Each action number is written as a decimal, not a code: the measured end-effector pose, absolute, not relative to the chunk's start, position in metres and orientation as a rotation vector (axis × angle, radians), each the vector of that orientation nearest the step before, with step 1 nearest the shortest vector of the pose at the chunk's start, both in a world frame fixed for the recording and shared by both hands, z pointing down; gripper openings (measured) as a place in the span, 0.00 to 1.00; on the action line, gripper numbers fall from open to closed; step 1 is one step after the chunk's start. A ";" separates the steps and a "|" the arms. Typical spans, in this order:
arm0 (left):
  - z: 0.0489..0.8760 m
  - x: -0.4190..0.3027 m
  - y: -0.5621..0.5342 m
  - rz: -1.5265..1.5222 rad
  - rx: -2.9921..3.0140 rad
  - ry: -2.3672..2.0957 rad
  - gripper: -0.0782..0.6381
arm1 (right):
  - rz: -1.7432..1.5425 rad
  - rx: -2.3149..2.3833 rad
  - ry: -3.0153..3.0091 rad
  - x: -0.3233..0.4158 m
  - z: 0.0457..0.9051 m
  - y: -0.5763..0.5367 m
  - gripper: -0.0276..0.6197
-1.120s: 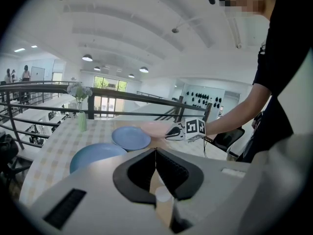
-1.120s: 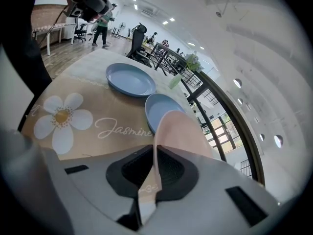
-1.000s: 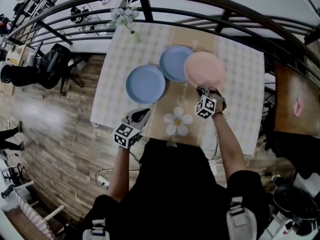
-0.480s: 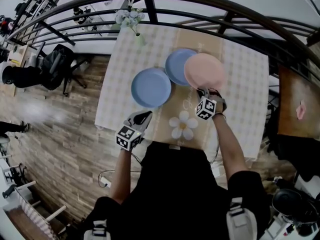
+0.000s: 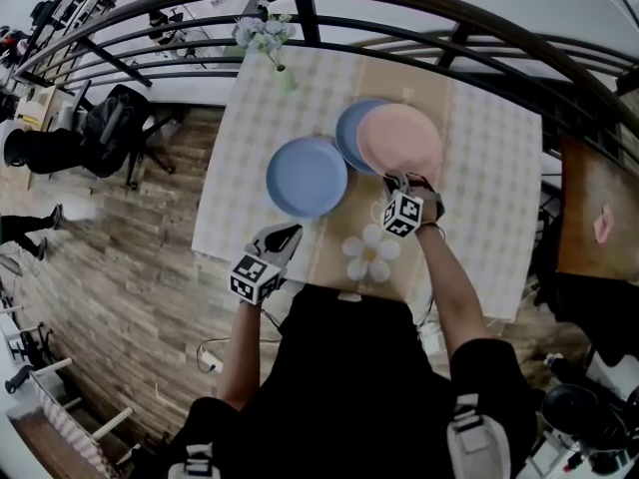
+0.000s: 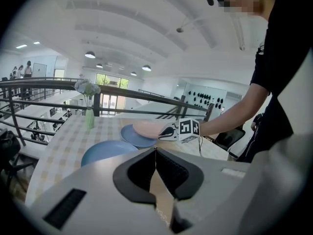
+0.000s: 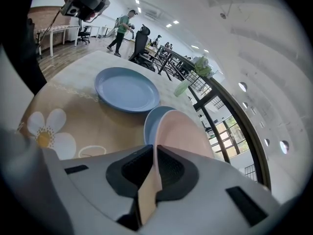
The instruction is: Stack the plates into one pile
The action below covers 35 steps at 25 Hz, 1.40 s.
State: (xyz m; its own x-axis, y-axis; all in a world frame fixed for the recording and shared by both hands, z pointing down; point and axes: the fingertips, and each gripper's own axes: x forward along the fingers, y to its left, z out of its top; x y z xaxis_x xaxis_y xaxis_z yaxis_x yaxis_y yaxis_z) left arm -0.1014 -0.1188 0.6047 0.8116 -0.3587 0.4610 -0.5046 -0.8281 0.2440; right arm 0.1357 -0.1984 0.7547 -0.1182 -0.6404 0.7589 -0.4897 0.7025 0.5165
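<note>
The surface (image 5: 479,168) before you wears a checked cloth with a tan runner (image 5: 344,230) down its middle, a white daisy (image 5: 368,251) printed at your end. On the runner's left edge the nearer blue plate (image 5: 307,176) lies flat and alone. Just beyond it the farther blue plate (image 5: 348,134) sits partly covered by the pink plate (image 5: 399,140), which overlaps it from the right. Whether the pink one rests on the blue or hangs just above, you probably cannot say from here. Your right tongs (image 5: 396,181) are clenched on the pink plate's near rim. Your left tongs (image 5: 283,236) are clenched on nothing, near the surface's near-left edge. A small vase (image 5: 285,78) stands at the far-left corner.
</note>
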 end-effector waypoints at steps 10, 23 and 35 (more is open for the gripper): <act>0.607 -0.119 -0.125 0.583 2.617 -0.659 0.11 | -0.165 0.883 -1.770 0.116 0.767 -0.215 0.07; 0.613 -0.136 -0.130 0.613 2.602 -0.643 0.11 | -0.173 0.855 -1.782 0.089 0.777 -0.237 0.08; 0.619 -0.144 -0.136 0.660 2.609 -0.619 0.11 | -0.157 0.834 -1.799 0.079 0.790 -0.243 0.08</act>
State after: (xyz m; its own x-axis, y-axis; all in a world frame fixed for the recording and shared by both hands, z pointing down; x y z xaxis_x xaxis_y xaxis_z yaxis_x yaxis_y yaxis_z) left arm -0.1437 -0.1361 0.6187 0.7929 -0.3197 0.5188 -0.4971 -0.8317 0.2473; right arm 0.0794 -0.2433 0.7897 -0.1587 -0.6050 0.7803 -0.4611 0.7442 0.4833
